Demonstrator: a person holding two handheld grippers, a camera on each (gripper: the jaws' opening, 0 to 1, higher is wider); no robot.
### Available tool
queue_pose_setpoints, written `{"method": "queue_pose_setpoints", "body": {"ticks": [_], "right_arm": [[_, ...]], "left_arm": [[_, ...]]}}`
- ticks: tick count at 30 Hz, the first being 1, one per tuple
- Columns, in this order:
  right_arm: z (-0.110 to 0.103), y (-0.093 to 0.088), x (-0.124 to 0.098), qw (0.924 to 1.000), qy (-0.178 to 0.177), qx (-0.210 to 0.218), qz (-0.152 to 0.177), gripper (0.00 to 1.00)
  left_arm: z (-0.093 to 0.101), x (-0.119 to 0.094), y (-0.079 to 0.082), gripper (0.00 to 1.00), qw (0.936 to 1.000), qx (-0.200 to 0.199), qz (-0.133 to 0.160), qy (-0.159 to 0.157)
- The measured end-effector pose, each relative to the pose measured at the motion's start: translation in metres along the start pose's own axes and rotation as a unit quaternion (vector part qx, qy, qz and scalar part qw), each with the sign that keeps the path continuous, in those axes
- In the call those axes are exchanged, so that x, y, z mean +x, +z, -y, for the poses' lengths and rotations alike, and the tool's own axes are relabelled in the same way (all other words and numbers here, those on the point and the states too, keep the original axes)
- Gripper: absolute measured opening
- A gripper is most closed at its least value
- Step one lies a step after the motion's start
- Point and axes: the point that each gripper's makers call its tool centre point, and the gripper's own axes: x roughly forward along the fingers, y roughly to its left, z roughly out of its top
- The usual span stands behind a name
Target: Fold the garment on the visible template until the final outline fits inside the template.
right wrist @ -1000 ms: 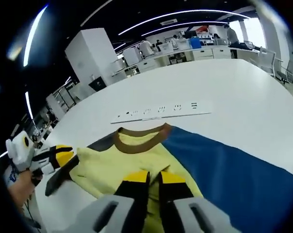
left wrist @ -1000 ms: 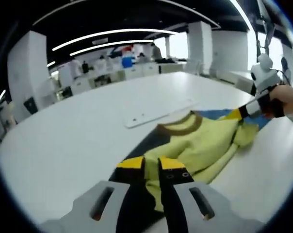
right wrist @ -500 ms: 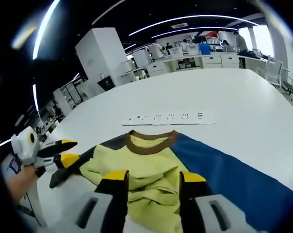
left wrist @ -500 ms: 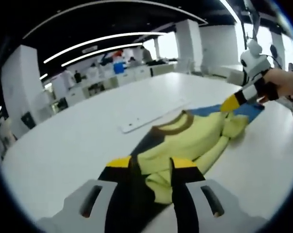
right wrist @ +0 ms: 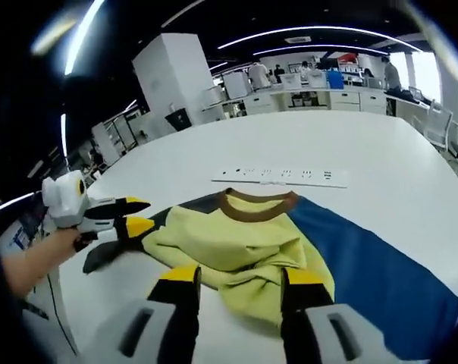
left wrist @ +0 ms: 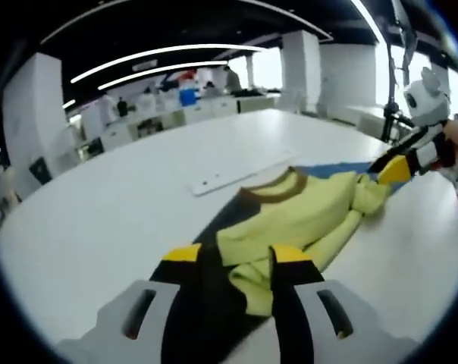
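On the white table (left wrist: 100,220), a yellow-green garment (left wrist: 305,220) with a brown collar (right wrist: 255,205) lies crumpled over a dark template (left wrist: 214,303), whose blue part (right wrist: 365,265) shows bare to one side in the right gripper view. The cloth is bunched into folds rather than flat, and its edge spills past the template onto the table in the left gripper view. A long white strip with small markings (right wrist: 282,176) rests on the table just beyond the collar, apart from the garment. The left gripper (left wrist: 230,256) has its yellow-tipped jaws spread apart above the near end of the garment, nothing clamped between them. The right gripper (right wrist: 236,277) likewise stands with its jaws parted over the bunched cloth, holding nothing. In the right gripper view the left gripper appears at the left, held by a hand (right wrist: 43,254), its tips near the garment's edge. In the left gripper view the right gripper shows at the far right beside the cloth.
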Motion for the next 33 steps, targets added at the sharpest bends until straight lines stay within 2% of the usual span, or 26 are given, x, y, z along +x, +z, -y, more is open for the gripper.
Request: {"method": "queue_pose_setpoints", "body": {"ticks": [4,8,15,18,21,23,25,30,33], "right_arm": [[-0.003,-0.004,0.006,0.9999,-0.006,0.009,-0.005,0.38],[0.001,-0.005,0.014,0.9993,-0.02,0.032,-0.005,0.34],[0.017,-0.008,0.021,0.9937,-0.06,0.095,0.001,0.24],[0.024,-0.013,0.029,0.9886,-0.075,0.13,-0.005,0.22],[0.025,-0.018,0.035,0.9892,-0.076,0.125,-0.009,0.17],[0.027,-0.022,0.036,0.9906,-0.079,0.11,-0.017,0.1],[0.029,-0.023,0.035,0.9909,-0.079,0.107,-0.015,0.05],[0.031,-0.024,0.026,0.9923,-0.074,0.099,-0.007,0.0],[0.029,-0.022,0.019,0.9941,-0.066,0.086,-0.006,0.0]], "left_arm": [[-0.005,0.012,-0.005,0.29,0.9998,-0.014,-0.01,-0.001],[-0.012,0.023,-0.009,0.27,0.9991,-0.04,-0.007,-0.009],[-0.008,0.037,-0.017,0.22,0.9988,-0.039,-0.022,-0.018],[-0.01,0.043,-0.026,0.15,0.9982,-0.043,-0.036,-0.018],[-0.009,0.047,-0.027,0.08,0.9979,-0.05,-0.033,-0.024],[-0.014,0.05,-0.027,0.06,0.9983,-0.044,-0.034,-0.02],[-0.013,0.049,-0.025,0.01,0.9986,-0.033,-0.037,-0.019],[-0.011,0.045,-0.024,0.0,0.9988,-0.028,-0.038,-0.015],[-0.017,0.045,-0.02,0.0,0.9992,-0.018,-0.034,-0.011]]}}
